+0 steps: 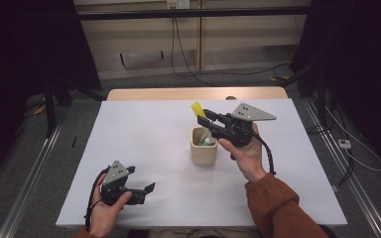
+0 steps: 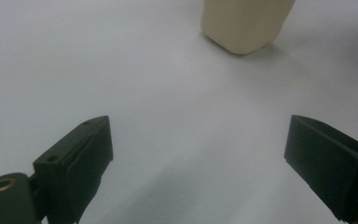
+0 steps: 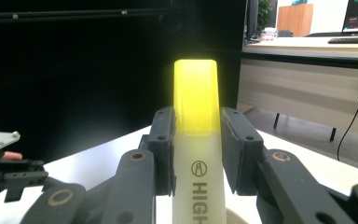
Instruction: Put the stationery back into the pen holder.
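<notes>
A highlighter with a yellow cap and white body, printed "HIGH", is held above a beige cup at the table's middle. My right gripper is shut on it, and the cap points up and away. In the right gripper view the highlighter stands upright between the closed jaws of that gripper. The cup holds other items, green and white. My left gripper rests low near the front left, open with nothing between its jaws. The left gripper view shows those spread jaws over bare table, with the cup ahead.
The white table has a wooden strip along its far edge. Dark curtains flank both sides, and cables run over the floor behind. The left gripper appears at the lower left of the right gripper view.
</notes>
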Available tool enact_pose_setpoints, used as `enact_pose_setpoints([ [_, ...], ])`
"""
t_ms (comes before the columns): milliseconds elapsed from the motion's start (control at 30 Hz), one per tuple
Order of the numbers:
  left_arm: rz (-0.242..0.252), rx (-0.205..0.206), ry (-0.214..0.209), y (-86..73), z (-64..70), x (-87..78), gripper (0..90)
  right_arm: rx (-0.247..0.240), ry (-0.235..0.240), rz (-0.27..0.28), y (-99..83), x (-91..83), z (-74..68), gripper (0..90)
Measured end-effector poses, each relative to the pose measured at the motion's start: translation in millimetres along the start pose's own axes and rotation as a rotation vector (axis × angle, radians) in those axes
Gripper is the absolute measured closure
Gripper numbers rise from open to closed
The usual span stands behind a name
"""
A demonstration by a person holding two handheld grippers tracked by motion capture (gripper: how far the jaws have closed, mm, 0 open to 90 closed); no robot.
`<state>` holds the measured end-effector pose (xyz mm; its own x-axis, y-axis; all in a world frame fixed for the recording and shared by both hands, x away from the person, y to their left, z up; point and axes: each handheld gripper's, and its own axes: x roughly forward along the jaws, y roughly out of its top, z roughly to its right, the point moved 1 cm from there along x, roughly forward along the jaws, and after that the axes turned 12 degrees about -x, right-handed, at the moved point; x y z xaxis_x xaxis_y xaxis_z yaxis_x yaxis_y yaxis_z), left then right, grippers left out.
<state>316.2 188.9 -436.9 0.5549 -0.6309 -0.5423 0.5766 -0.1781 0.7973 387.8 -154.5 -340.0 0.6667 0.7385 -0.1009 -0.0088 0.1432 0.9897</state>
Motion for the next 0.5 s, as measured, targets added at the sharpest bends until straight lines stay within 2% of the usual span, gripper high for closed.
enact_pose_setpoints([
  [267,0.004,-0.001,-0.001,0.0,-0.6,-0.3,7.8,0.005,-0.013,-0.010,-10.7,13.5,6.2,67.8],
  [500,0.002,0.000,-0.004,-0.2,-0.1,-0.3,7.8,-0.005,-0.011,-0.018,-17.7,17.1,6.8,67.7],
])
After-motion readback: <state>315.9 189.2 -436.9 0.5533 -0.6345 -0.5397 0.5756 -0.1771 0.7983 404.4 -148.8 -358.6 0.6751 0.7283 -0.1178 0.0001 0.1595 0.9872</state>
